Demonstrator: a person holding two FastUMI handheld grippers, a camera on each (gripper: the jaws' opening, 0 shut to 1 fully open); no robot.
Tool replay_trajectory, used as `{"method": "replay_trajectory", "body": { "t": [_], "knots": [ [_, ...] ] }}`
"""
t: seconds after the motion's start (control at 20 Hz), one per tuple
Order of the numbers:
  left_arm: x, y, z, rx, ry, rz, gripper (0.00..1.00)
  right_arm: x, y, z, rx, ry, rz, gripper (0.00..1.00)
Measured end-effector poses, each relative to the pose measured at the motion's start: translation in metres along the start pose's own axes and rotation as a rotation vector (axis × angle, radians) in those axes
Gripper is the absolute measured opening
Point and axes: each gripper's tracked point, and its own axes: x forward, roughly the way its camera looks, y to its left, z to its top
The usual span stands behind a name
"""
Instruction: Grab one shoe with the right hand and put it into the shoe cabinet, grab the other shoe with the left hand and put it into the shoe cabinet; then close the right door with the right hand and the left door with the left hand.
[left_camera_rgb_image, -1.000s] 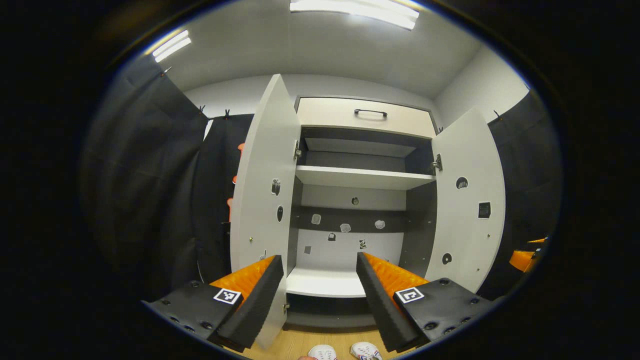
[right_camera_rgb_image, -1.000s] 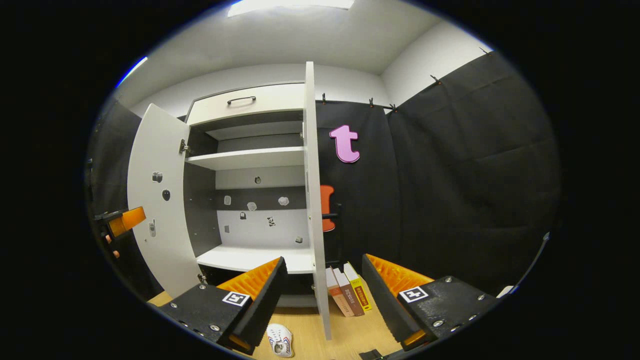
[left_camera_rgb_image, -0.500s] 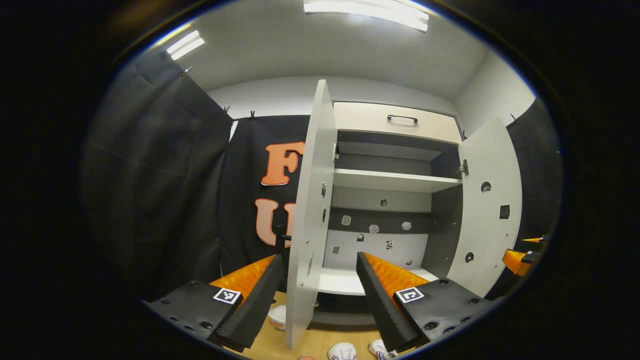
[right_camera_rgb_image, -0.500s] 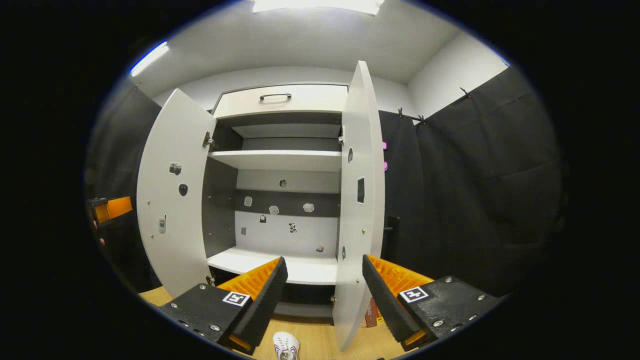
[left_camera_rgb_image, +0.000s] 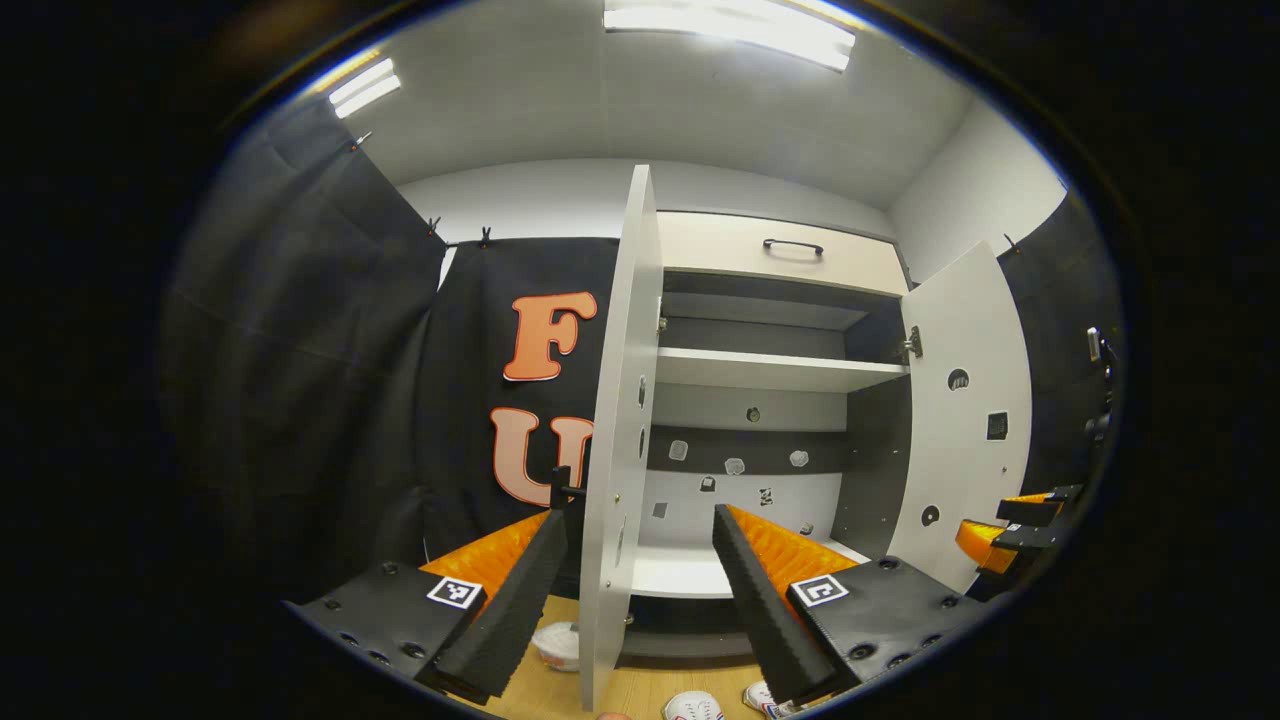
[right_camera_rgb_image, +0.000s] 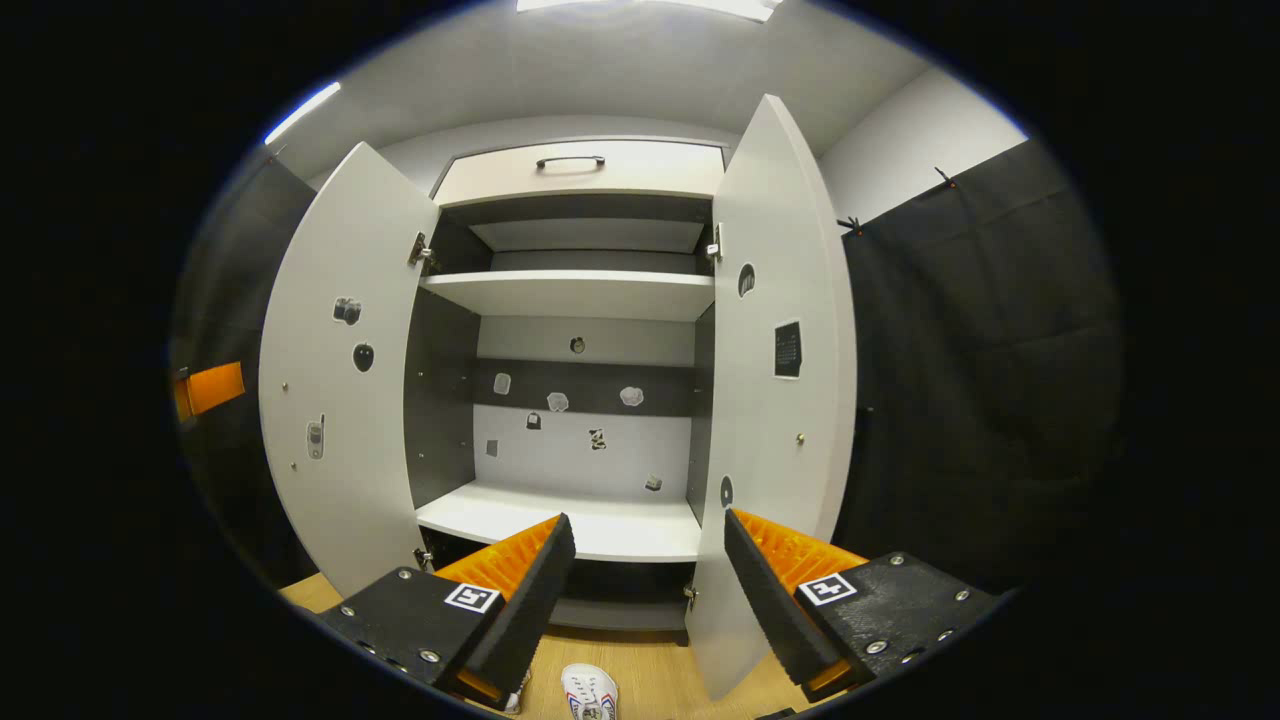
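— Where are the shoes?
— On the floor before the shoe cabinet (right_camera_rgb_image: 560, 525); one white sneaker (right_camera_rgb_image: 588, 692) below the right tool (right_camera_rgb_image: 640, 590); probably light, soft; grip the heel collar.
— And the tools?
— Left tool (left_camera_rgb_image: 635, 590) and right both gape, empty; doors open.

Left gripper (left_camera_rgb_image: 638, 580) and right gripper (right_camera_rgb_image: 648, 585) both level, jaws spread wide, holding nothing.

Shoe cabinet (right_camera_rgb_image: 585, 300) smooth matt board; floor (right_camera_rgb_image: 650, 680) wood-look; wall (right_camera_rgb_image: 980, 350) black cloth.
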Motion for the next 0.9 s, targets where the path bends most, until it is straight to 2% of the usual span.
{"method": "replay_trajectory", "body": {
  "t": [0.15,0.25,0.35,0.45,0.6,0.65,0.7,0.75,0.9],
  "knots": [
    [0.003,0.004,-0.005,-0.008,0.005,-0.004,0.96,0.008,0.012,-0.044,-0.026,0.065,0.015,0.93],
    [0.004,0.005,-0.005,-0.016,0.0,0.0,0.96,0.015,0.017,-0.088,-0.042,0.139,0.031,0.93],
    [0.003,0.006,-0.008,-0.013,0.006,0.007,0.96,0.015,0.022,-0.149,-0.046,0.272,0.049,0.93],
    [0.001,0.009,-0.011,-0.01,0.011,0.012,0.96,0.011,0.034,-0.212,-0.008,0.407,0.101,0.93],
    [-0.005,0.011,-0.015,-0.011,0.016,0.011,0.96,0.006,0.039,-0.311,0.012,0.594,0.114,0.92],
    [-0.006,0.014,-0.016,-0.005,0.017,0.017,0.94,0.003,0.038,-0.338,0.003,0.649,0.109,0.9],
    [-0.008,0.015,-0.017,0.004,0.02,0.023,0.96,0.001,0.038,-0.361,0.0,0.698,0.106,0.89],
    [-0.009,0.016,-0.019,0.011,0.022,0.028,0.94,-0.001,0.037,-0.383,-0.006,0.731,0.103,0.87],
    [-0.011,0.016,-0.023,0.021,0.033,0.03,0.94,-0.009,0.035,-0.428,-0.027,0.838,0.095,0.77]
  ]
}}
